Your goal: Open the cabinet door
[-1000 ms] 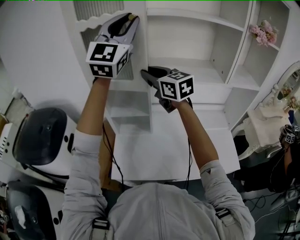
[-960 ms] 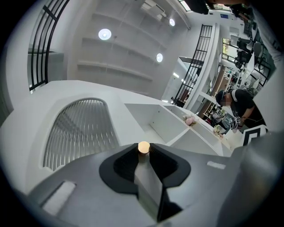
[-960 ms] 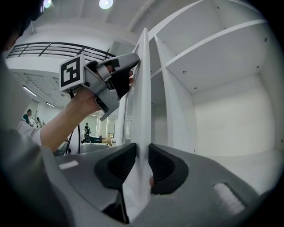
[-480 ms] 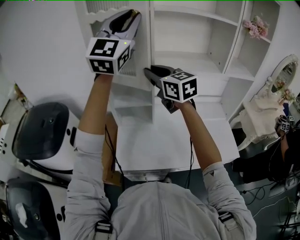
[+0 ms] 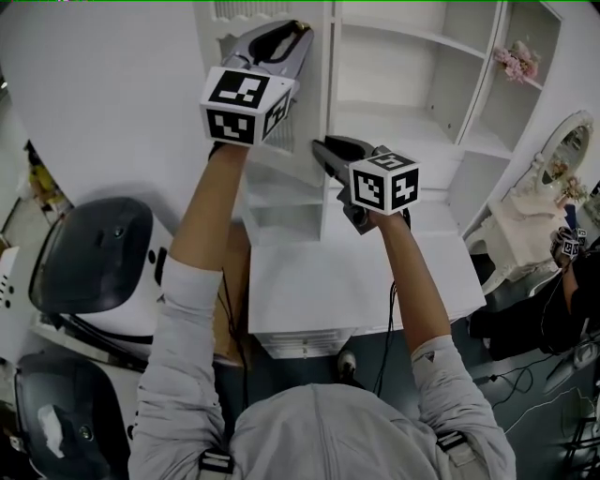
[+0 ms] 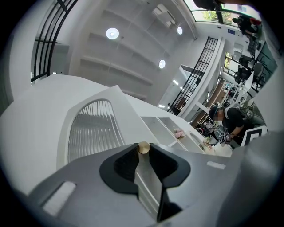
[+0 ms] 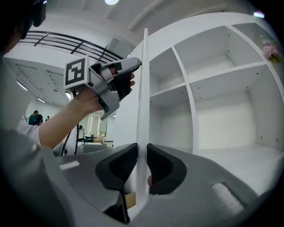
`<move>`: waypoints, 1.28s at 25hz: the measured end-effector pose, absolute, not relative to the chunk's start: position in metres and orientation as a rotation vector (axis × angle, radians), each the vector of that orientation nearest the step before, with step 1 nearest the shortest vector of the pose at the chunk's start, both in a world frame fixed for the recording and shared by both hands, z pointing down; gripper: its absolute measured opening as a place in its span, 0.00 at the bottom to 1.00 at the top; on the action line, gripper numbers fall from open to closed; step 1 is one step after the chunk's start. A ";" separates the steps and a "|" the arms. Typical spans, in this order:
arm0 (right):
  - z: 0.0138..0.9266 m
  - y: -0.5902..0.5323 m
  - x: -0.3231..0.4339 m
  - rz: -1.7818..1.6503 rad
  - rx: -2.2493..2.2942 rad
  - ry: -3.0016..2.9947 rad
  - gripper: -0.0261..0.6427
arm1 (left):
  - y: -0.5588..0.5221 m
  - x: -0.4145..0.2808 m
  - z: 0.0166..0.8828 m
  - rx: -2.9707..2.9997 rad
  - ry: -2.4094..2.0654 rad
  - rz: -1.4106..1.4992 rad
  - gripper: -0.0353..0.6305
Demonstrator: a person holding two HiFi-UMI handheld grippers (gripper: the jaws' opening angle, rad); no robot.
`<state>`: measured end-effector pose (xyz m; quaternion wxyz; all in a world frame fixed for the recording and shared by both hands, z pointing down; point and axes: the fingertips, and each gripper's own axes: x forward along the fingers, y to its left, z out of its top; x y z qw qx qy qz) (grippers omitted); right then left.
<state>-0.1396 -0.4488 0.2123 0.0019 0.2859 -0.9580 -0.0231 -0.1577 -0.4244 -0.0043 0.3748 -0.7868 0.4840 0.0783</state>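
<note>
The white cabinet door (image 5: 305, 112) with a ribbed panel (image 6: 93, 128) stands swung out from the open shelves (image 5: 403, 75). My left gripper (image 5: 300, 28) is high on the door's free edge, shut on it just behind the small brass knob (image 6: 143, 147). Lower on the same edge is my right gripper (image 5: 323, 148). Its jaws are closing, and the thin door edge (image 7: 143, 88) runs straight between the pads, which touch it on both sides. The left gripper (image 7: 138, 63) also shows in the right gripper view, up against the door.
A white desk top (image 5: 356, 281) lies below the shelves. Two black-and-white rounded machines (image 5: 94, 253) stand at the left. Pink flowers (image 5: 520, 64) sit on a right-hand shelf, near an oval mirror (image 5: 567, 150) and a cloth-covered stand (image 5: 525, 234). A person (image 5: 572, 281) is at far right.
Both grippers have shifted to the right in the head view, with the door's edge moving along between them. The right jaws have drawn closer onto the edge.
</note>
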 end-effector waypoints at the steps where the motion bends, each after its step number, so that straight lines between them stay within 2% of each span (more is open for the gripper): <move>1: 0.214 -0.443 -0.143 -0.077 0.898 -3.001 0.14 | -0.420 -0.161 -0.003 -2.016 1.228 0.202 0.19; 16: 0.217 -0.385 -0.178 -0.117 1.050 -3.000 0.14 | -0.367 -0.200 0.001 -2.078 1.098 0.285 0.20; 32: 0.219 -0.330 -0.251 -0.178 0.802 -3.026 0.17 | -0.326 -0.272 0.003 -1.981 1.156 0.225 0.23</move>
